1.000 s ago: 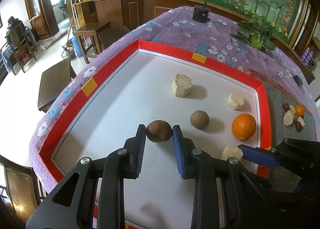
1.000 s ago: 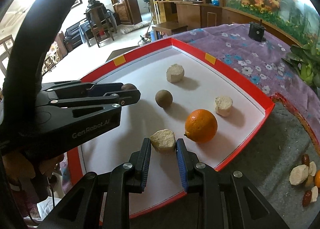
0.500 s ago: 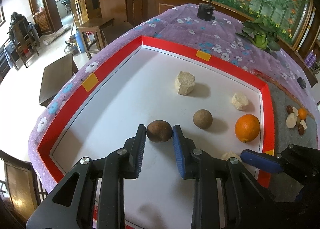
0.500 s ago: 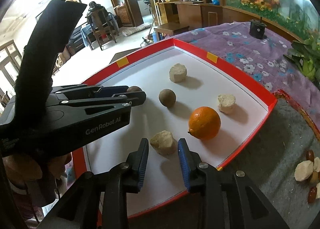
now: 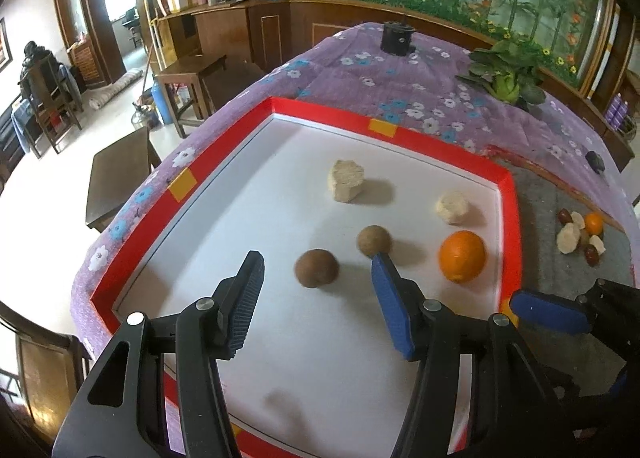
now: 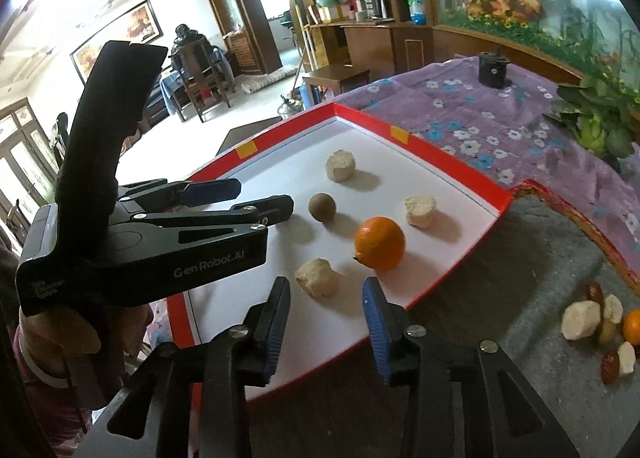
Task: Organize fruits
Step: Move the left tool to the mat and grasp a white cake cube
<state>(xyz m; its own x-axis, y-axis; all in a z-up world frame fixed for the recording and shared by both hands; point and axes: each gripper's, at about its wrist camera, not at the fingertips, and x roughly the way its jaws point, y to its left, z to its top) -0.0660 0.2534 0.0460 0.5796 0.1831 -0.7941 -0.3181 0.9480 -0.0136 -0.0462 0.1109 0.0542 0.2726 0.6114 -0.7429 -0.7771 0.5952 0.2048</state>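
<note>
A white tray with a red rim [image 5: 392, 130] [image 6: 460, 162] holds several fruits. A brown round fruit [image 5: 317, 268] lies on the tray just ahead of my open left gripper [image 5: 316, 290], free of both fingers. A second brown fruit [image 5: 374, 240] [image 6: 322, 207], an orange [image 5: 462, 256] [image 6: 380, 243] and pale chunks [image 5: 346, 181] [image 5: 451, 208] lie beyond. My right gripper [image 6: 325, 300] is open, with a pale chunk [image 6: 316, 277] lying on the tray just ahead of it. The left gripper's body [image 6: 160, 234] shows in the right wrist view.
A pile of small fruits and pale pieces [image 5: 580, 232] [image 6: 600, 328] lies on the grey mat right of the tray. A purple flowered cloth [image 5: 400, 86] covers the table, with a green plant [image 5: 506, 78] and a black cup [image 5: 397, 38] at the back.
Both grippers opened and pulled back. The left let go of the brown fruit and the right let go of the pale chunk; both now rest on the tray.
</note>
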